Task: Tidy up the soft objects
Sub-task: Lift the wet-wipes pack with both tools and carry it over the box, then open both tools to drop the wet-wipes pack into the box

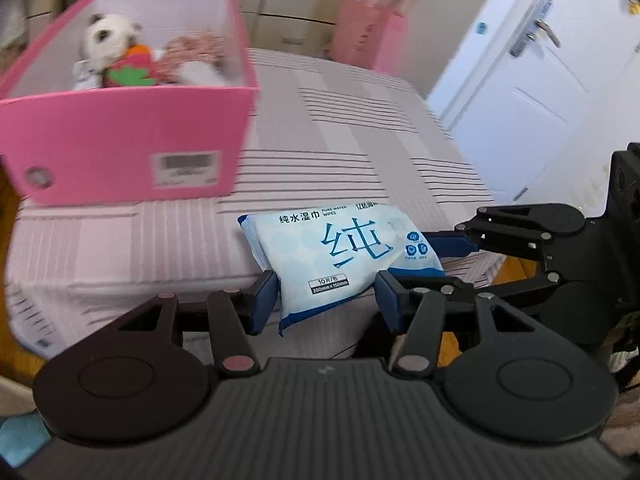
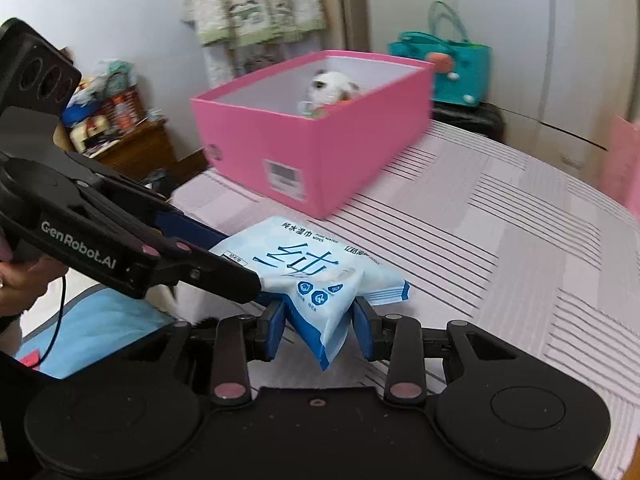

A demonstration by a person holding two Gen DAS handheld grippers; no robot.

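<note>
While both claws pinch one pale blue and white plastic pack of wet wipes (image 1: 340, 256), we see it held up just over the near edge of a bed covered in a pink, grey-striped sheet (image 1: 340, 128). Our left claw (image 1: 326, 300) has its blue pads pressed against the pack's near end, one on each side, the wrapper bulging between them. Our right claw (image 2: 318, 322) squeezes the opposite end, where the film creases into a sharp fold that hangs below its pads. From the left wrist view, that right claw reaches in from the right, its blue finger (image 1: 450, 244) against the pack's far edge. From the right wrist view, the left claw comes in from the left, with a person's hand (image 2: 18, 284) gripping its black handle.

Beyond the pack, a bright pink rectangular cardboard box (image 2: 320, 148) sits open on the bed, near the pack but clear of it. Inside lie a white and black plush animal (image 1: 106, 40), a speckled pink soft toy (image 1: 196, 50) and a red and green soft piece (image 1: 130, 68), crowded together.

Behind the box we see a teal tote bag (image 2: 460, 68); a white door with a metal handle (image 1: 532, 80) stands to the right of the bed.
</note>
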